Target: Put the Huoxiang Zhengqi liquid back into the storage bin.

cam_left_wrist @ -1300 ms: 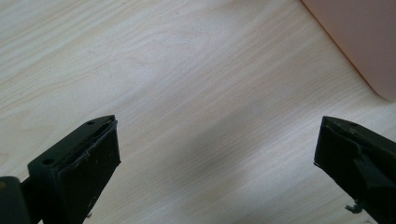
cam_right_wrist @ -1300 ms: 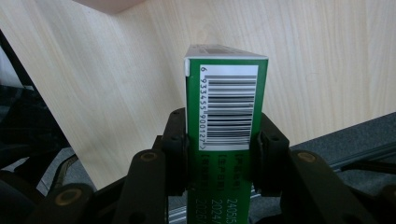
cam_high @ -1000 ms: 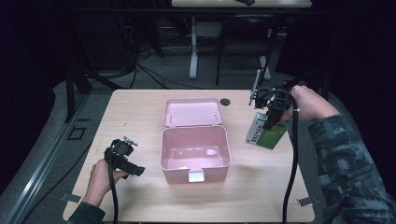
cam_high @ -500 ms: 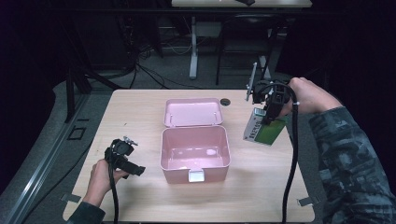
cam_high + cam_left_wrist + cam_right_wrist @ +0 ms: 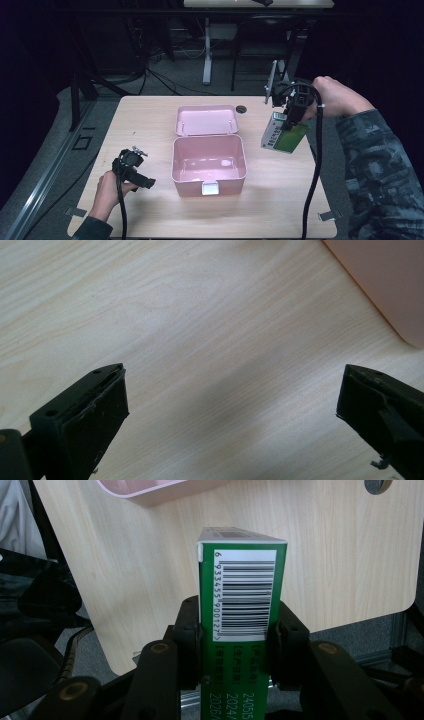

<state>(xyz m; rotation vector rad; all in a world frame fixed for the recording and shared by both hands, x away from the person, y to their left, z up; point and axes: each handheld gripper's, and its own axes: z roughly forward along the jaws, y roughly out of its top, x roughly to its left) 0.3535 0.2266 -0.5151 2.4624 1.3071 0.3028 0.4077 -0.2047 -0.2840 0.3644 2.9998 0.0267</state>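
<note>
Right gripper (image 5: 291,120) clamps a green carton (image 5: 284,136) by its narrow sides, held in the air right of the pink box (image 5: 209,160) and off the table (image 5: 150,120). Carton looks light, stiff cardboard with a glossy skin (likely to crush under hard squeeze); the grip across the flat faces near one end seems sound. Box stands open, lid (image 5: 205,120) back. Left gripper (image 5: 135,167) rests wide open, empty, left of the box. A small dark disc (image 5: 242,108) lies behind the lid.
</note>
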